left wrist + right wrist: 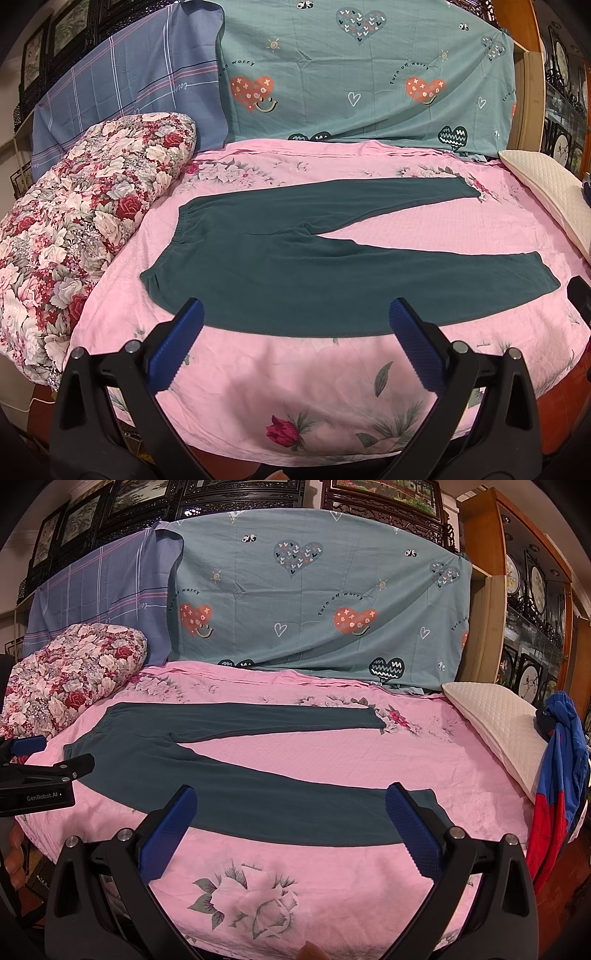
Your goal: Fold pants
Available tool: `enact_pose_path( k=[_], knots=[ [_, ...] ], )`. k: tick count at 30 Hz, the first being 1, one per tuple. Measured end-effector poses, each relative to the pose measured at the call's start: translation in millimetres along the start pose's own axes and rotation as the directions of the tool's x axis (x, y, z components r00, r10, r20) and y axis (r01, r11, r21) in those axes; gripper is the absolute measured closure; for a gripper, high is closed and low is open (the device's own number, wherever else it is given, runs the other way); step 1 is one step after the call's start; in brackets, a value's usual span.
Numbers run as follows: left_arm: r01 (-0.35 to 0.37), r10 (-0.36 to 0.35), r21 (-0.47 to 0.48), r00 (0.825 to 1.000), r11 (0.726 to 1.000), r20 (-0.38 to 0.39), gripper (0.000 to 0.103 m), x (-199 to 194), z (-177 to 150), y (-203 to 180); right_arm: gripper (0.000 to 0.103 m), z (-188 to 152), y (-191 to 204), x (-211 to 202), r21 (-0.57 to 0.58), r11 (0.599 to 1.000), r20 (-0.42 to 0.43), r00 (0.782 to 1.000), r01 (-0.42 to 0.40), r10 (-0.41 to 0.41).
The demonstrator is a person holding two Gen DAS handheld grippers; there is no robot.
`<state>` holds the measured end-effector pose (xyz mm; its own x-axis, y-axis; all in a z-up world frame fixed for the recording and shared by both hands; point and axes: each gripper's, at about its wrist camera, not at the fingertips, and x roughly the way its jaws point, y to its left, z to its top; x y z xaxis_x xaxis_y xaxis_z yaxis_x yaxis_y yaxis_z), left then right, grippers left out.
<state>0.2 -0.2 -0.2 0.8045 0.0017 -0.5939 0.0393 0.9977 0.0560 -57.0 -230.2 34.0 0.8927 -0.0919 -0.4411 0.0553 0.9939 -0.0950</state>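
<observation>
Dark teal pants point(295, 266) lie flat on the pink bed cover point(295, 387), waistband to the left, legs spread apart to the right. They also show in the right wrist view point(240, 797). My left gripper point(295, 314) is open and empty, hovering over the near edge of the pants' upper part. My right gripper point(290, 803) is open and empty over the near leg close to its cuff. The left gripper also shows at the left edge of the right wrist view point(44, 760).
A floral quilt point(85, 229) is rolled at the left. A white pillow point(495, 723) and a blue and red garment point(557, 775) lie at the right. Teal point(369, 74) and blue sheets point(122, 92) hang behind the bed.
</observation>
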Motion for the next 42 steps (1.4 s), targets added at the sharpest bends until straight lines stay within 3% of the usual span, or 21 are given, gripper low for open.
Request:
enact_pose_path(
  k=[25,42],
  knots=[
    [-0.001,0.001,0.001,1.000,1.000,-0.003,0.002,0,-2,2,0.001,-6,6,5,-0.002,1.000,-0.015,1.000,-0.011,0.011],
    [-0.022,0.020,-0.027,0.997,0.999,-0.078,0.002,52,-6,41,0.001,-2,26,48,-0.052,0.996,-0.111,0.992,-0.067,0.061]
  ],
)
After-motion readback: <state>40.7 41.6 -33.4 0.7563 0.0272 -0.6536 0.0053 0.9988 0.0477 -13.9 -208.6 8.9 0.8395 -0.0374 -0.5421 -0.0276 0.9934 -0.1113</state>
